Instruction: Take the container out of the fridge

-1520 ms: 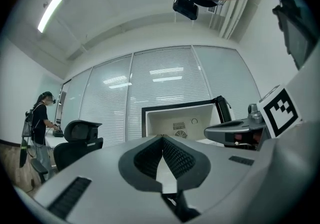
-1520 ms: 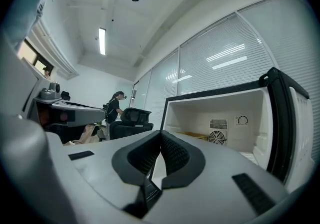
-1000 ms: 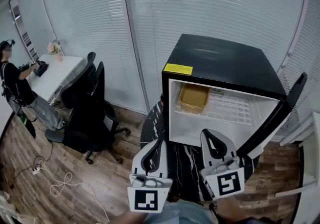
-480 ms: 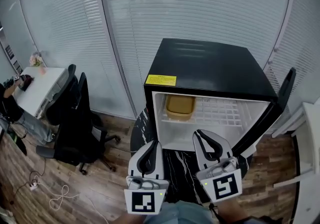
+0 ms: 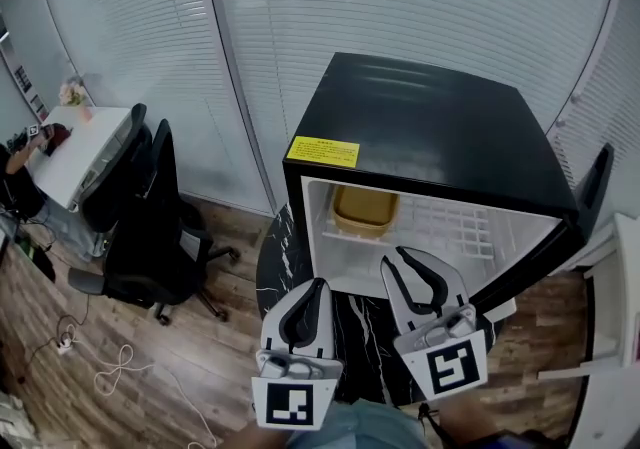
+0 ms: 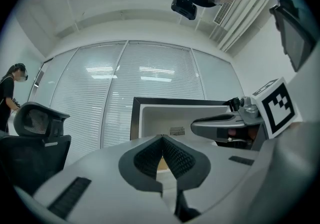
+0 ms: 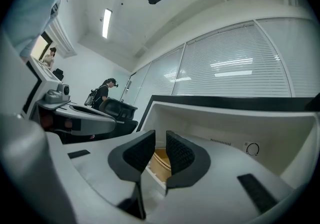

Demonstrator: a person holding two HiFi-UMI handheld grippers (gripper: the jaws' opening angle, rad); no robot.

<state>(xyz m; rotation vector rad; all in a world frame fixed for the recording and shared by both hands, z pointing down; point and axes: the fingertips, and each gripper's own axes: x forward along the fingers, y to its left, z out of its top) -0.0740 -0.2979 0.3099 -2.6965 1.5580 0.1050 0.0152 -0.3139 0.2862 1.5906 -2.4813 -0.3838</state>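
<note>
Open fridge (image 5: 430, 137), tan container (image 5: 365, 209) inside it. Right gripper (image 5: 403, 257) jaws just spread, empty; left gripper (image 5: 317, 285) pressed together. Both nearer fridge than before.

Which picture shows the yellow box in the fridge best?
The head view: the yellow container sits in plain sight at the left inside the fridge. Both gripper views show only a sliver of it behind their own jaws.

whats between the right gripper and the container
Only bare fridge shelf before the container, in the head view. The right gripper has just been opening, jaws empty.
</note>
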